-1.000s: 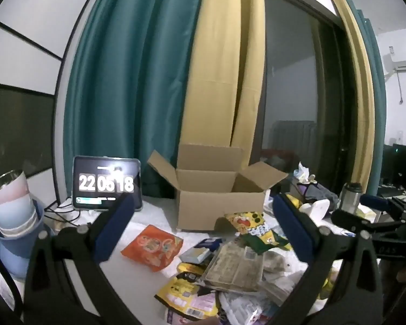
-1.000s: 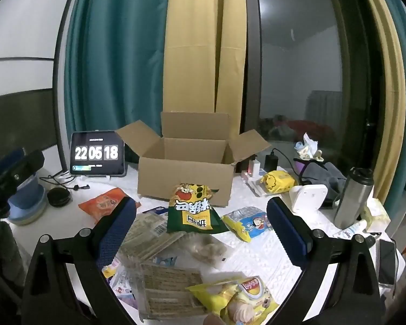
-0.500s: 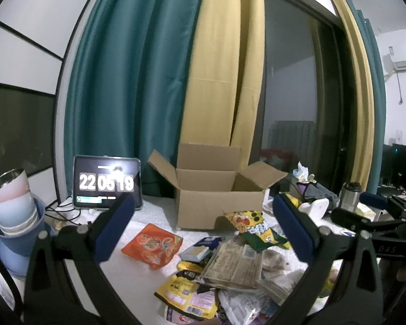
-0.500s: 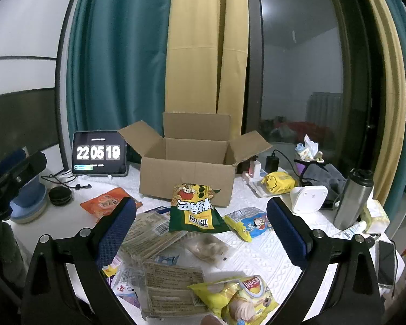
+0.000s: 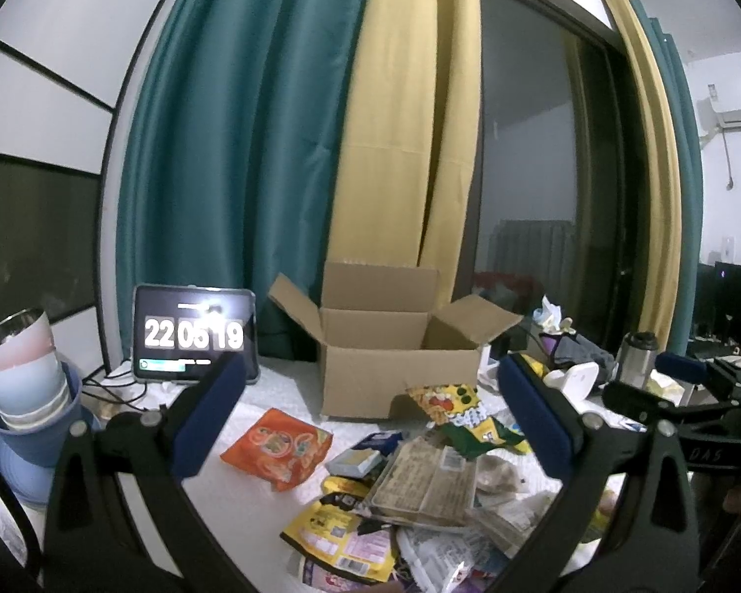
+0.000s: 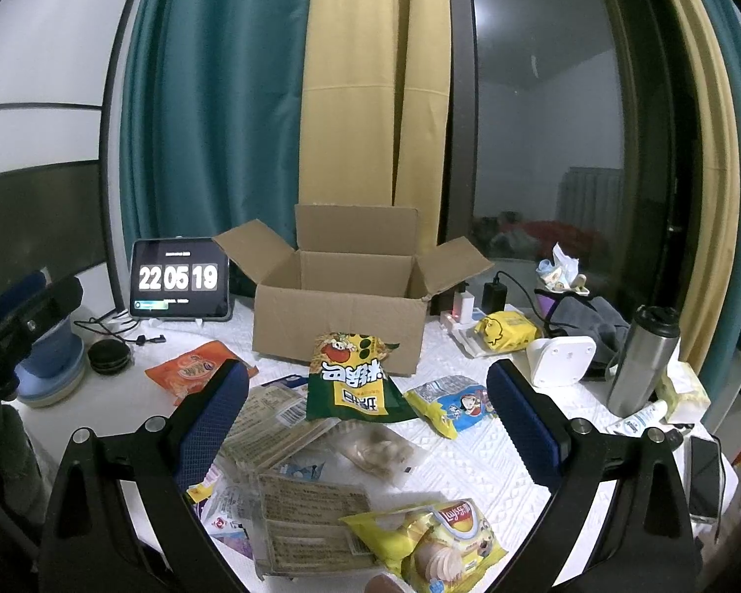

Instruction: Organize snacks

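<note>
An open cardboard box [image 6: 338,321] stands at the back of the white table, also in the left wrist view [image 5: 395,375]. Snack packs lie scattered in front of it: a green-yellow bag [image 6: 350,380], an orange pack [image 6: 195,368], a blue-yellow pack [image 6: 452,402], a yellow Lay's bag [image 6: 434,538] and clear cracker packs [image 6: 311,514]. My right gripper [image 6: 368,425] is open and empty, held above the pile. My left gripper [image 5: 370,415] is open and empty above the left part of the pile, near the orange pack [image 5: 276,444].
A tablet clock [image 6: 179,279] stands left of the box. Stacked cups and bowls [image 5: 22,385] sit at the far left. A steel flask [image 6: 642,360], a white device [image 6: 560,358], a charger [image 6: 494,296] and a phone [image 6: 704,479] are on the right.
Both grippers have drifted slightly; the view shifts a little. The clock changed from 18 to 19. Nothing was grasped.
</note>
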Demonstrator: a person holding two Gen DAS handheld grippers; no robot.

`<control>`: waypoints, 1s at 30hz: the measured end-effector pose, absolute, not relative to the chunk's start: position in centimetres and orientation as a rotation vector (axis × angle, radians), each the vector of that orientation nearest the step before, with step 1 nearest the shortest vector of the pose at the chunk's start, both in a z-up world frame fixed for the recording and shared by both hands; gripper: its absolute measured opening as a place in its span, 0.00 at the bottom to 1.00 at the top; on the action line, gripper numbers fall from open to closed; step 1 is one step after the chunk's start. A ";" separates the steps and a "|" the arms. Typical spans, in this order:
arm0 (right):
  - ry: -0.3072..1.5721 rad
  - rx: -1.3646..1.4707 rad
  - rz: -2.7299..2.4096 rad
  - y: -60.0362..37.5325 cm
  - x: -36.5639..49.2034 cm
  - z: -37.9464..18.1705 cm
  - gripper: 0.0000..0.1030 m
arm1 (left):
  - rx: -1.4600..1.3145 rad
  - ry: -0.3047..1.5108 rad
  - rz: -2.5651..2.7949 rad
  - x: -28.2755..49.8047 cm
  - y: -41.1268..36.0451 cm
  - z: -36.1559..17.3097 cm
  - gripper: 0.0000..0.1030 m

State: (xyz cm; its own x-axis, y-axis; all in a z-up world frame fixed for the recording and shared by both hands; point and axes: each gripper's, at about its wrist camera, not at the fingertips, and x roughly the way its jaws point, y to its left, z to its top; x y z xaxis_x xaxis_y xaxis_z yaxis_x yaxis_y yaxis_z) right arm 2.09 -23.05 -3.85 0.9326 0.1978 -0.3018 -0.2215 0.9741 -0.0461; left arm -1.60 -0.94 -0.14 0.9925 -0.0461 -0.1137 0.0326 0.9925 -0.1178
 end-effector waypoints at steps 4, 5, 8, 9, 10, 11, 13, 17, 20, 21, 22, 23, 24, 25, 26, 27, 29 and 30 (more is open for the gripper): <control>0.301 -0.079 0.214 -23.1 2.1 -3.8 0.97 | -0.115 0.115 -0.040 -1.7 -1.0 -0.2 1.00; 0.300 -0.078 0.214 -23.1 2.1 -3.8 0.97 | -0.115 0.114 -0.040 -1.6 -1.0 -0.2 1.00; 0.300 -0.079 0.214 -23.0 2.1 -3.8 0.97 | -0.116 0.115 -0.040 -1.6 -1.0 -0.1 1.00; 0.300 -0.079 0.215 -23.1 2.1 -3.8 0.97 | -0.116 0.114 -0.040 -1.6 -1.0 -0.1 1.00; 0.300 -0.079 0.215 -23.1 2.1 -3.8 0.97 | -0.115 0.114 -0.041 -1.6 -0.9 -0.1 1.00; 0.299 -0.079 0.215 -23.1 2.1 -3.8 0.97 | -0.116 0.114 -0.041 -1.6 -0.9 -0.1 1.00; 0.299 -0.079 0.215 -23.1 2.1 -3.8 0.97 | -0.116 0.113 -0.041 -1.6 -0.9 -0.1 1.00; 0.298 -0.079 0.214 -23.0 2.0 -3.8 0.97 | -0.116 0.113 -0.042 -1.5 -0.9 -0.1 1.00; 0.299 -0.079 0.214 -23.0 2.0 -3.8 0.97 | -0.116 0.112 -0.043 -1.5 -0.9 -0.1 1.00; 0.298 -0.080 0.214 -23.0 2.0 -3.8 0.97 | -0.115 0.112 -0.043 -1.6 -0.9 -0.1 1.00; 0.297 -0.080 0.213 -23.0 2.0 -3.8 0.97 | -0.115 0.111 -0.043 -1.5 -0.9 0.0 1.00; 0.297 -0.080 0.214 -23.0 2.0 -3.8 0.97 | -0.116 0.112 -0.043 -1.6 -0.9 -0.1 1.00; 0.297 -0.080 0.214 -23.0 2.0 -3.8 0.97 | -0.116 0.112 -0.042 -1.6 -0.9 -0.1 1.00; 0.297 -0.080 0.214 -23.0 2.0 -3.8 0.97 | -0.116 0.111 -0.042 -1.6 -0.9 -0.1 1.00; 0.298 -0.080 0.214 -23.0 2.0 -3.8 0.97 | -0.116 0.111 -0.042 -1.6 -0.9 -0.1 1.00; 0.298 -0.080 0.213 -23.0 2.0 -3.8 0.97 | -0.116 0.111 -0.042 -1.5 -0.9 -0.1 1.00; 0.297 -0.080 0.214 -23.0 2.0 -3.8 0.97 | -0.116 0.109 -0.042 -1.6 -1.0 0.0 1.00; 0.297 -0.080 0.214 -23.0 2.0 -3.8 0.97 | -0.116 0.109 -0.042 -1.6 -1.0 0.0 1.00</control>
